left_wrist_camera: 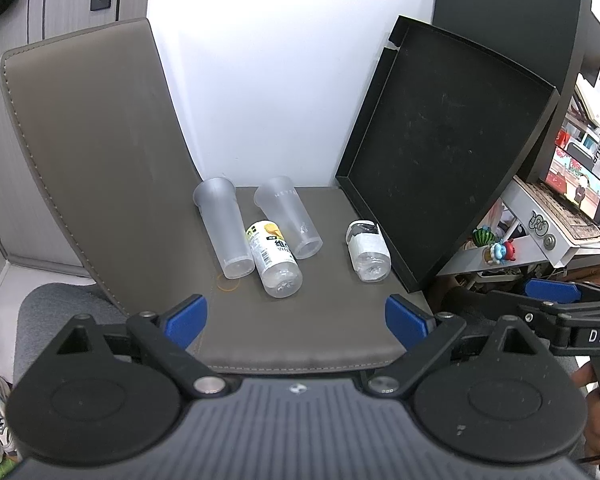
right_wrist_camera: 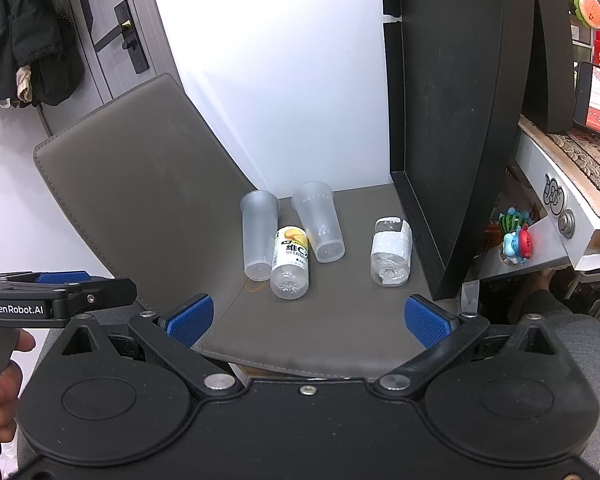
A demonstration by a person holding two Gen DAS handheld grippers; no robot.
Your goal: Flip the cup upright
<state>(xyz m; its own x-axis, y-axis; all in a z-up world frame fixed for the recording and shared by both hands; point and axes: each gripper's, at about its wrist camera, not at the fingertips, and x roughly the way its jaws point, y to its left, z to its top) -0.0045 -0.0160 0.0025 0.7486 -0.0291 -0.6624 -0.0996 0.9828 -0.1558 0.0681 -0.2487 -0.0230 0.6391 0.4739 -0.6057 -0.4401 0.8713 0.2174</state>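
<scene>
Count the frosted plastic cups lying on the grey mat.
2. One frosted translucent plastic cup lies leftmost; the other lies right of the yellow-labelled clear bottle, leaning against it. None seems hidden.

Frosted plastic cups (left_wrist_camera: 224, 228) lie on a matt leather mat (left_wrist_camera: 100, 160).

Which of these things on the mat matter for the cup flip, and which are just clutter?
For the job:
left frosted cup, lying down
right frosted cup, lying down
left gripper, open
right gripper, open

Lying about:
vitamin bottle
taped bottle
black tray
</scene>
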